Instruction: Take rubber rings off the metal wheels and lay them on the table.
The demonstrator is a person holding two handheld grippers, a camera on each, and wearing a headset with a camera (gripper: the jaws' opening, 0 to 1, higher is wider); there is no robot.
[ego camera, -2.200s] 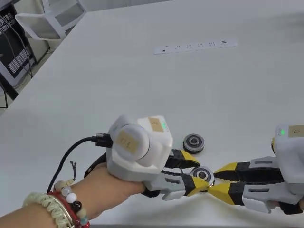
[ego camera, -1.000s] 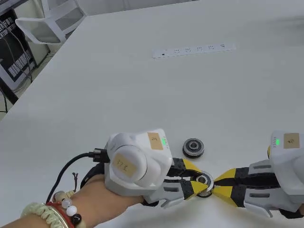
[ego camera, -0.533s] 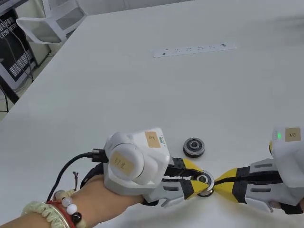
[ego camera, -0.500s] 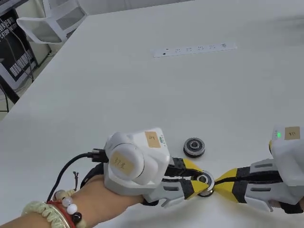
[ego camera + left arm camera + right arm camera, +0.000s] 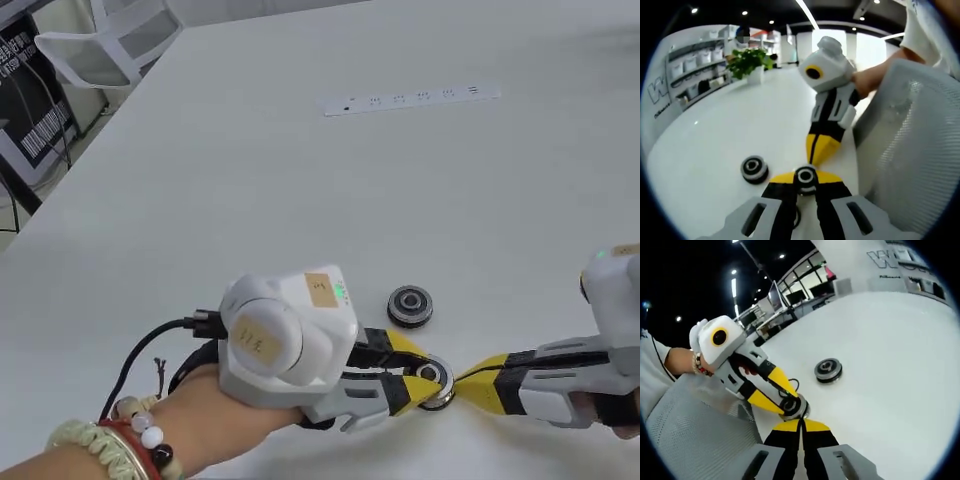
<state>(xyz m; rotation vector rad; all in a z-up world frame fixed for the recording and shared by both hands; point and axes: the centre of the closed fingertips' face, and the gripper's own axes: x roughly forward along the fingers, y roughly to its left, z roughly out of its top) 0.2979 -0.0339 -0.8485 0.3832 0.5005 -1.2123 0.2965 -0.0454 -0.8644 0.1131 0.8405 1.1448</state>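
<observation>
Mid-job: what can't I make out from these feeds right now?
- Head view: whether the right gripper pinches any rubber; its yellow tips hide the small metal wheel's rim.
- Left gripper view: the left gripper covers that wheel's sides with its yellow jaws, so whether rubber is on it is unclear.
- Head view: the right gripper's body is cut by the right edge.
- Head view: the white power strip's markings are too small.

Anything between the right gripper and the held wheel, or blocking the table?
Nothing visible. The right gripper, jaws shut, touches the rim of the wheel clamped in the left gripper. A second wheel lies apart on the table.
</observation>
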